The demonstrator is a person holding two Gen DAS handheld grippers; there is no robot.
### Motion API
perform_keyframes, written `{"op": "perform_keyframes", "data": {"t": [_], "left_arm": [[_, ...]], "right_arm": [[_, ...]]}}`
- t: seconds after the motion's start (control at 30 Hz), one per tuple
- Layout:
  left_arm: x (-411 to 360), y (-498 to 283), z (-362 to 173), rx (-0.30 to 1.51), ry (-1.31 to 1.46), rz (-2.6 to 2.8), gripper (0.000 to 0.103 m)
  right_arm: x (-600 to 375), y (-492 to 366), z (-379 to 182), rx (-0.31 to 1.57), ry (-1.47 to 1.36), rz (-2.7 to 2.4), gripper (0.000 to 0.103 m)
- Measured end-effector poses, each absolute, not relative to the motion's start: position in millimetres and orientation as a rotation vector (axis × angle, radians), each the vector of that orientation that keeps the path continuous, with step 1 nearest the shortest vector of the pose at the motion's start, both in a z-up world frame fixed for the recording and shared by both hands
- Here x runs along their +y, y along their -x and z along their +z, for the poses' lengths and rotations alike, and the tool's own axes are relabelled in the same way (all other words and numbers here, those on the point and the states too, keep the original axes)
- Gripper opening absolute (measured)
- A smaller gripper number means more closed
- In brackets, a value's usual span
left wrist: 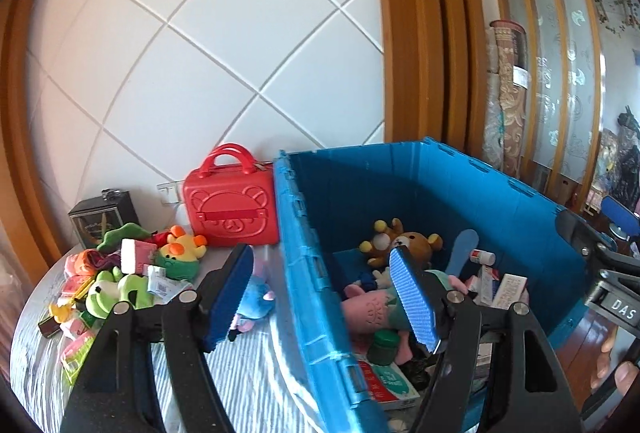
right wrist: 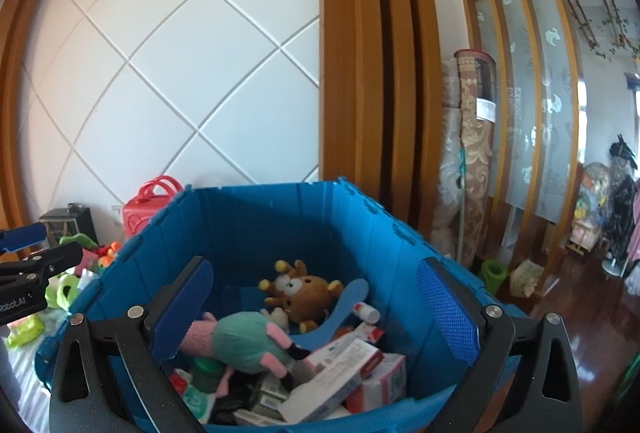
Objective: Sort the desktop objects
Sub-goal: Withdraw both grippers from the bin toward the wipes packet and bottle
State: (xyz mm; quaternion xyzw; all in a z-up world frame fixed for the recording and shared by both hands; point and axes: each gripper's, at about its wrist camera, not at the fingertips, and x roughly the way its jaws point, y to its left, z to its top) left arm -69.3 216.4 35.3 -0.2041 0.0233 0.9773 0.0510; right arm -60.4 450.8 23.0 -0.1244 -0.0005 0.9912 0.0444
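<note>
Left wrist view: the left gripper is empty with jaws apart, straddling the wall of the bin. Many toys wait on the table.

Right wrist view: the right gripper gapes wide over the bin, nothing held. Plush and boxes lie inside. Sorting seems partly done.

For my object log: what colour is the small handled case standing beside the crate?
Red, with an embossed bear face on the case; clearest in the left wrist view.
</note>
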Motion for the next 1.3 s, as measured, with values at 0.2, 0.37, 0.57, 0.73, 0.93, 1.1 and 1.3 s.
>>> {"op": "perform_keyframes", "data": {"t": [0.2, 0.37, 0.57, 0.73, 0.93, 1.1, 1.3], "left_arm": [[134.9, 67.4, 30.3, -0.055, 0.675, 3.105, 0.07], [53.3, 63.1, 20.0, -0.174, 0.713, 3.188, 0.07], [-65.2, 63.0, -4.2, -0.316, 0.8, 3.25, 0.07], [-157.5, 73.9, -34.4, -0.314, 0.946, 3.265, 0.07], [-222.7, 105.2, -81.5, -0.317, 1.162, 3.181, 0.07], [-227.1, 133.5, -115.9, -0.304, 1.262, 3.054, 0.07], [-190.6, 182.2, -153.3, -0.208, 1.363, 2.88, 0.07]], "right_arm": [[398.6, 56.1, 40.7, 0.037, 0.28, 3.215, 0.103], [336.9, 55.3, 51.6, 0.021, 0.222, 3.343, 0.103], [250.5, 57.2, 54.6, 0.031, 0.263, 3.429, 0.103], [168.1, 73.5, 43.7, 0.009, 0.372, 3.42, 0.103], [86.1, 111.2, 2.4, -0.023, 0.716, 3.338, 0.103], [65.0, 145.3, -46.3, -0.116, 1.034, 3.164, 0.103], [80.9, 180.8, -95.4, -0.048, 1.236, 3.011, 0.103]]}}
